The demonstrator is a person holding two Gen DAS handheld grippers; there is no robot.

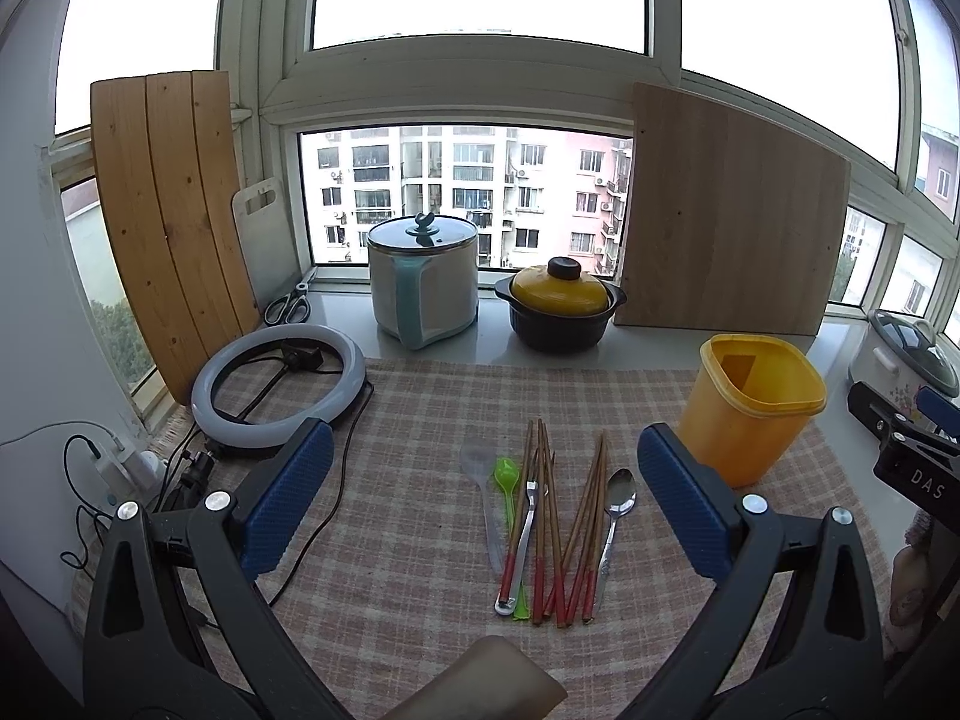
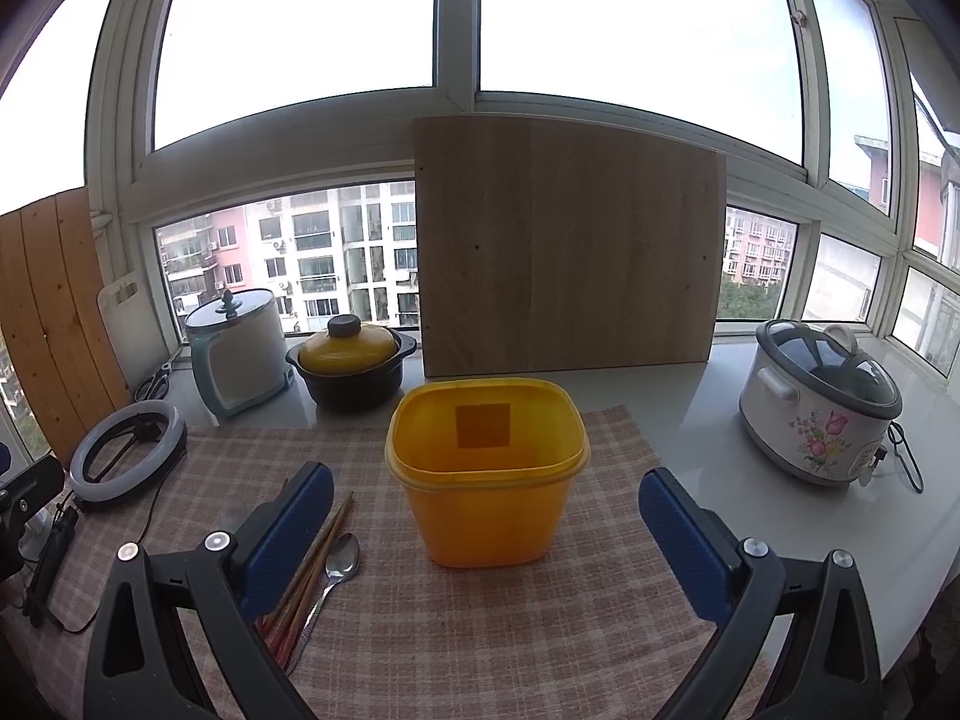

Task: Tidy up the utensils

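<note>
Several utensils lie side by side on the checked cloth (image 1: 408,396): a clear plastic spoon (image 1: 483,480), a green plastic fork (image 1: 507,480), a metal fork (image 1: 523,534), several red-tipped wooden chopsticks (image 1: 561,516) and a metal spoon (image 1: 618,504). An empty yellow container (image 1: 750,408) stands upright to their right. My left gripper (image 1: 486,498) is open and empty, raised above the utensils. My right gripper (image 2: 486,522) is open and empty, facing the yellow container (image 2: 489,468); the metal spoon (image 2: 336,570) and chopsticks (image 2: 318,558) show by its left finger.
A ring light (image 1: 276,384) with cables lies at the left. On the sill stand a white lidded pot (image 1: 423,282), a yellow-lidded black pot (image 1: 558,306), wooden boards (image 1: 726,210) and a flowered cooker (image 2: 822,402). Scissors (image 1: 291,306) lie at the back left.
</note>
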